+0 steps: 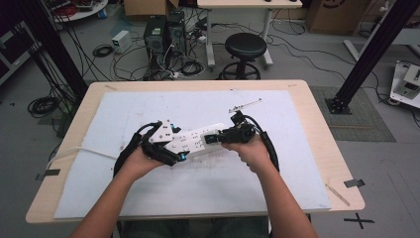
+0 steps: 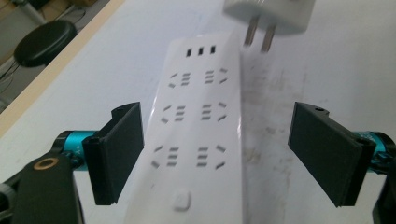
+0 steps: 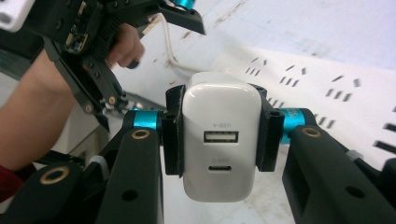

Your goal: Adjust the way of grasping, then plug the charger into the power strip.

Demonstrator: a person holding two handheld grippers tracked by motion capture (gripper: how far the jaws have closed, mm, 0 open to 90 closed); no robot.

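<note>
Grey floor, black stool [image 1: 245, 47], tangled cables [image 1: 163, 62]

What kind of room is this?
Probably a lab or workshop. Computer towers stand on the floor among loose cables, beside a black stool, and the table sits inside a black metal frame.

There is one white power strip [image 1: 190, 141] on one desk [image 1: 317, 144], and one white charger [image 3: 219, 140] with two metal pins [image 2: 259, 36]. The charger has two ports on its back, and the power strip has six sets of holes, three small slots at its end and one button. There are two grippers, the left gripper [image 2: 217, 149] and the right gripper [image 3: 219, 133], and one round black stool [image 1: 245, 47] on the floor.
</note>
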